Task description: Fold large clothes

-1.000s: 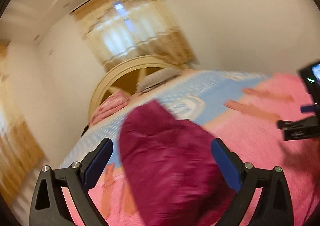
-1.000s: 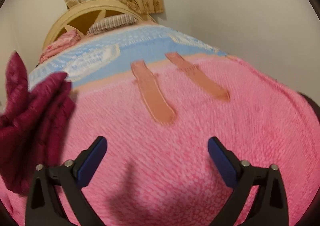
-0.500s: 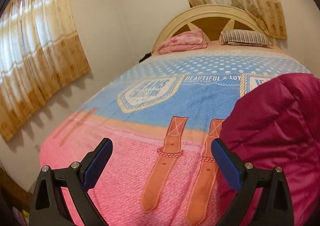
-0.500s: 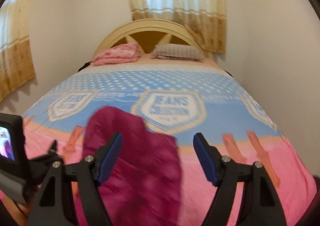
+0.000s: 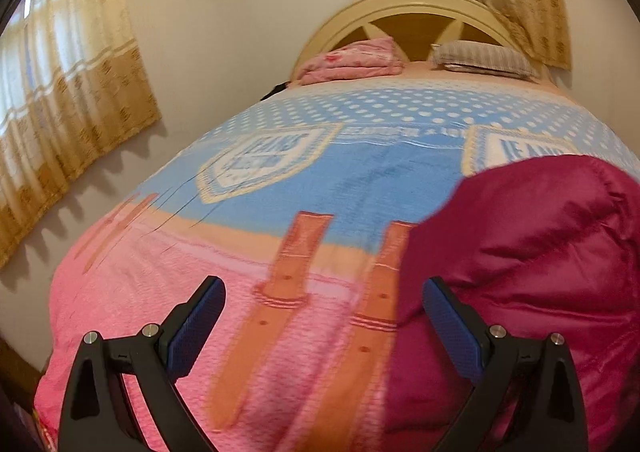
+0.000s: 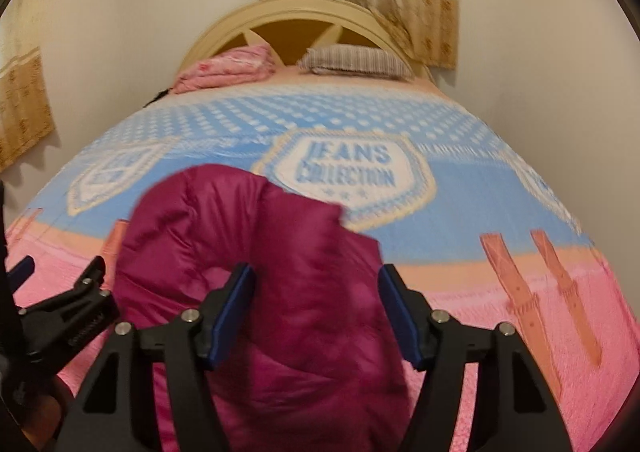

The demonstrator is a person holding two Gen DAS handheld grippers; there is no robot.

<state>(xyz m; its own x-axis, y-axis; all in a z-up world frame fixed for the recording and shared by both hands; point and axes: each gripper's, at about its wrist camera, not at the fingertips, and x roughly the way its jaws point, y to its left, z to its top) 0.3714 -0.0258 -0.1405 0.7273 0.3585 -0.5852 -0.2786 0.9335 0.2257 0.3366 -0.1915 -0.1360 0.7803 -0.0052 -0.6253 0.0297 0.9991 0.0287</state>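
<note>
A puffy maroon jacket (image 5: 520,272) lies bunched on the pink end of the bedspread (image 5: 160,292). In the left wrist view it sits to the right, behind the right finger (image 5: 452,332). My left gripper (image 5: 324,328) is open over bare bedspread, with nothing between its pads. In the right wrist view the jacket (image 6: 280,244) fills the middle. My right gripper (image 6: 316,316) hovers over its near part, jaws closing. Jacket cloth shows between the blue pads (image 6: 232,316), and I see no pinch on it.
The bedspread turns blue with "Jeans Collection" badges (image 6: 344,168) further up. A folded pink blanket (image 6: 228,68) and a striped pillow (image 6: 356,60) lie by the headboard (image 6: 296,16). Walls and curtains flank the bed. The left tool's black frame (image 6: 68,316) shows at the left edge.
The left gripper swung off the jacket to bare bedspread, so the jacket is now at its right. The right gripper swung from bare pink cover onto the jacket and its jaws narrowed.
</note>
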